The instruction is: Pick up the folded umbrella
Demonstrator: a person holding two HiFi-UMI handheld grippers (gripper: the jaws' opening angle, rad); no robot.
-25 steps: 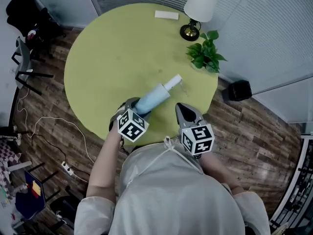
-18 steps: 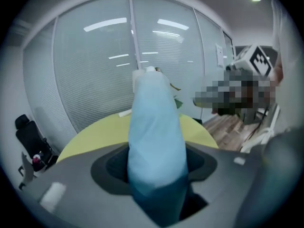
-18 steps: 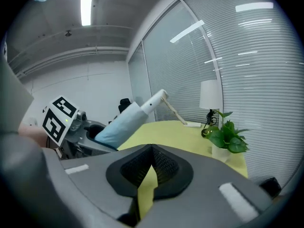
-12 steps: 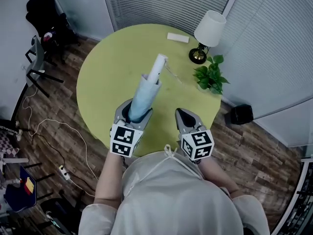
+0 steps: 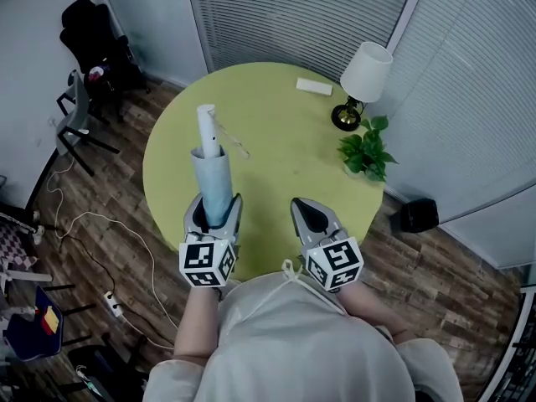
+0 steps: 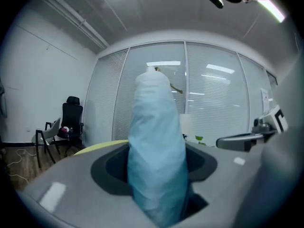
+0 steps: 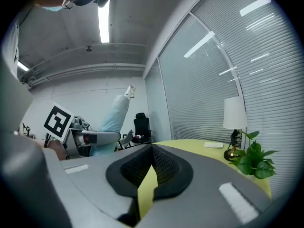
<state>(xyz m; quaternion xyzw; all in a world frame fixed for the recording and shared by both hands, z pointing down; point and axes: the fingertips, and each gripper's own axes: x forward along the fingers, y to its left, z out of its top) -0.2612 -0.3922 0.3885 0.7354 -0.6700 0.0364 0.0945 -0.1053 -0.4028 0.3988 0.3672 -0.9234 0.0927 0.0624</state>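
Note:
The folded umbrella (image 5: 213,184) is light blue with a white handle end (image 5: 206,129) and a thin strap. My left gripper (image 5: 213,210) is shut on its lower part and holds it above the near left of the round yellow-green table (image 5: 285,166), handle end pointing away from me. In the left gripper view the umbrella (image 6: 156,141) fills the gap between the jaws of the left gripper (image 6: 156,156). My right gripper (image 5: 308,213) hovers beside it at the table's near edge, shut and holding nothing. The right gripper view shows the right gripper (image 7: 152,149) and the raised umbrella (image 7: 112,118) to its left.
A white-shaded lamp (image 5: 362,78), a potted plant (image 5: 367,153) and a small white box (image 5: 313,85) stand at the table's far right. Black chairs (image 5: 88,44) are at the far left. A black bin (image 5: 414,214) and cables (image 5: 92,224) lie on the wooden floor.
My left gripper has lifted the umbrella off the table and swung its handle end from the right round to the far left. Both grippers have risen.

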